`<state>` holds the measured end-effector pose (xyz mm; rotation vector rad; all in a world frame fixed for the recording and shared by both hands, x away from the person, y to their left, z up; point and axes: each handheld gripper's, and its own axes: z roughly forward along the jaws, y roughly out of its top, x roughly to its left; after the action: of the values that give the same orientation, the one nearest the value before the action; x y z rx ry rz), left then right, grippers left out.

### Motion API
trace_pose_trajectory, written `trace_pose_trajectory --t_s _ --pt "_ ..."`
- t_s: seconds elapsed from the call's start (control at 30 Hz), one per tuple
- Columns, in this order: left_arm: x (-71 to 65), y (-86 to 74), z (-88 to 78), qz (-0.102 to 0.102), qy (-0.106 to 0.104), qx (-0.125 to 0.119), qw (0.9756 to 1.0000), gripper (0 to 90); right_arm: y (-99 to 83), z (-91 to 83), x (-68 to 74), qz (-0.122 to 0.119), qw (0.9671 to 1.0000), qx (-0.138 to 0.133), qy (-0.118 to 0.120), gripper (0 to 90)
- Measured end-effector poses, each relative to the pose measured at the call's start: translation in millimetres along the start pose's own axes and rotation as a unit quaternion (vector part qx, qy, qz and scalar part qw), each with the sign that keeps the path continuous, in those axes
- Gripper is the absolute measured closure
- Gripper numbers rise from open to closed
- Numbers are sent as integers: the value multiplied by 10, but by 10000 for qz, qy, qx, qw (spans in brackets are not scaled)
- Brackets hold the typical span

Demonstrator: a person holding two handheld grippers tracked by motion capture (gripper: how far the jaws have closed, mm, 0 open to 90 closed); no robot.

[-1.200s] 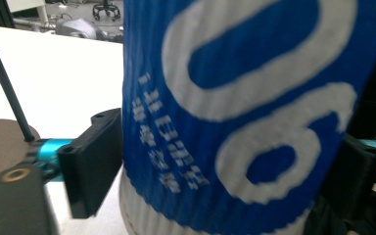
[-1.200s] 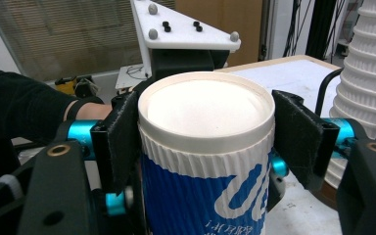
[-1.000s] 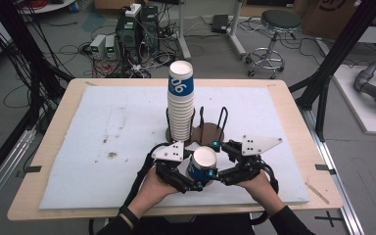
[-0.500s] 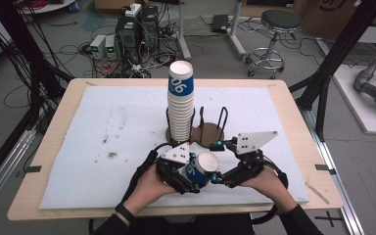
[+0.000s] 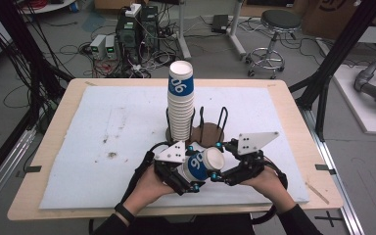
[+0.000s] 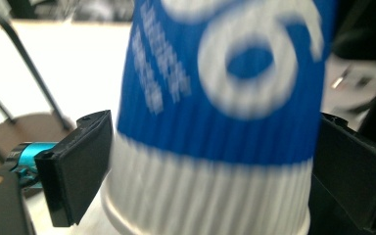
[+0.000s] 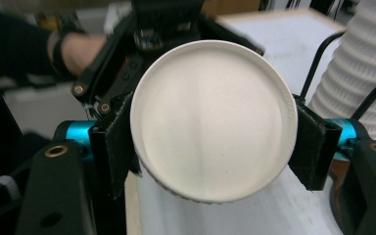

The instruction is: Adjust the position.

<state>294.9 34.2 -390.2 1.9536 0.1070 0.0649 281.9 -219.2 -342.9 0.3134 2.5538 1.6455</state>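
A ribbed paper cup (image 5: pixel 197 167) with a blue band and white print lies tilted on its side between my two grippers, low over the table's front edge. My left gripper (image 5: pixel 190 177) has the cup body (image 6: pixel 215 122) between its pads; its jaws have just been opening, though both pads still touch the cup's sides. A white lid (image 7: pixel 210 122) caps the cup's mouth and faces right. My right gripper (image 5: pixel 216 160) has just been closing, and its pads (image 7: pixel 122 142) now press on the lid's rim from both sides.
A tall stack of the same cups (image 5: pixel 181 103) stands in a black wire holder (image 5: pixel 210 131) on a brown base just beyond my grippers. A white mat (image 5: pixel 103 142) with some stains covers the wooden table. Cables, a stool and equipment lie past the far edge.
The cup has tipped from upright onto its side, lid now facing right. The right gripper has shifted up to the lid and closed on its rim.
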Motion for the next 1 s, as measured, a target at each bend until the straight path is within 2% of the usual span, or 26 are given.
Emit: trace_pose_trajectory --t_s 0.03,0.1,0.13,0.17,0.3,0.37,0.4,0.57,0.6,0.7,0.73,0.8,0.83,1.0 --pt "10 -15 -12 -10 -47 -138 9999 70 0 0 0 0 10000 0 0 295" --pt "30 -53 -34 -101 -35 -534 9985 65 -4 -32 -13 107 9997 -196 52 295" --pt "41 -62 -38 -168 -70 -628 9979 64 -3 -51 -18 153 9993 -320 72 295" --pt "49 -70 -40 -251 -107 -726 9970 64 -3 -51 -18 153 9993 -320 72 295" --pt "63 -71 -52 -284 -257 -898 9952 65 -14 -47 -20 210 9986 -462 123 295" --pt "63 -67 -66 -255 -321 -897 9951 137 -20 -40 -18 193 9987 -450 145 294" --pt "63 -63 -71 -244 -334 -856 9955 169 -20 -36 -17 195 9987 -424 182 294" --pt "55 1 -101 -142 -307 -463 9984 196 -26 -24 -21 172 9992 -318 194 287" --pt "54 13 -105 -118 -291 -367 9988 200 -26 -18 -25 160 9994 -241 209 272" --pt "45 46 -101 -40 -194 87 9998 211 -1 2 -1 -91 9998 187 -3 224" --pt "41 59 -99 61 -162 246 9995 214 21 9 2 -169 9994 305 -28 223" --pt "19 86 -84 198 -87 528 9984 216 28 11 4 -228 9992 336 -65 220" --pt "6 96 -73 255 -43 638 9976 216 31 7 24 -124 9989 448 -16 221" --pt "-18 122 -46 361 11 979 9945 219 0 60 35 -308 9961 823 -56 241"
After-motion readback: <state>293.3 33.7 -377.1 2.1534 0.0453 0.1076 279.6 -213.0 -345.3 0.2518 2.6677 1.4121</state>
